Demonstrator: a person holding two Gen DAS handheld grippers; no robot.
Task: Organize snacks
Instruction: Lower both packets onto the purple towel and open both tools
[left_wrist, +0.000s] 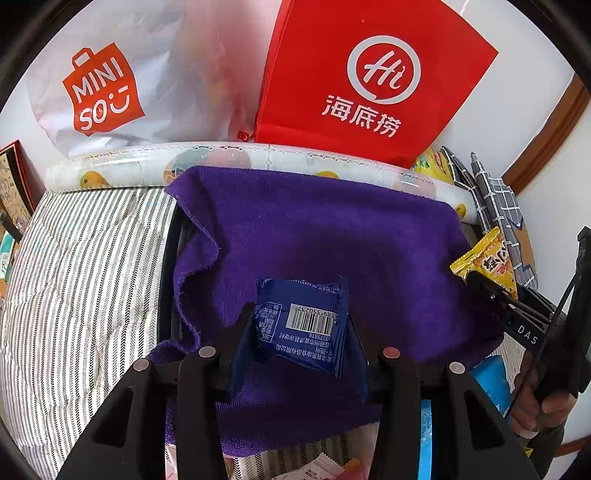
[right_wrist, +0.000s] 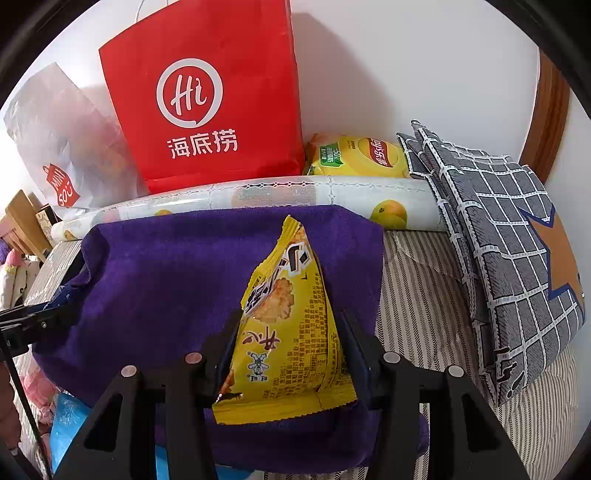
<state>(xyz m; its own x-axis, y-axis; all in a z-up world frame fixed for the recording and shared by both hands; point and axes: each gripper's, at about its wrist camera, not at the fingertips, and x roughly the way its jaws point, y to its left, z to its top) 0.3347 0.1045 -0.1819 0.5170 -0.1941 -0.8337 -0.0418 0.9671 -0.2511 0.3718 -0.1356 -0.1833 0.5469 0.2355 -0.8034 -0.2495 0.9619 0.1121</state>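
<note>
My left gripper (left_wrist: 301, 325) is shut on a small blue snack packet (left_wrist: 303, 325), barcode side up, held just above a purple towel (left_wrist: 314, 229). In the right wrist view my right gripper (right_wrist: 288, 332) is shut on a yellow snack packet (right_wrist: 284, 325), also over the purple towel (right_wrist: 166, 277). The right gripper and its yellow packet (left_wrist: 487, 262) show at the right edge of the left wrist view. At the left edge of the right wrist view, the left gripper's black fingers (right_wrist: 26, 317) poke in. More packets, pink and light blue (right_wrist: 62, 417), lie below the towel.
A red paper bag (left_wrist: 373, 77) and a white Miniso bag (left_wrist: 110, 85) stand against the wall behind a rolled fruit-print mat (left_wrist: 240, 157). A yellow crisps bag (right_wrist: 358, 157) and grey checked cushions (right_wrist: 509, 229) lie to the right. Striped bedding (left_wrist: 81, 266) surrounds the towel.
</note>
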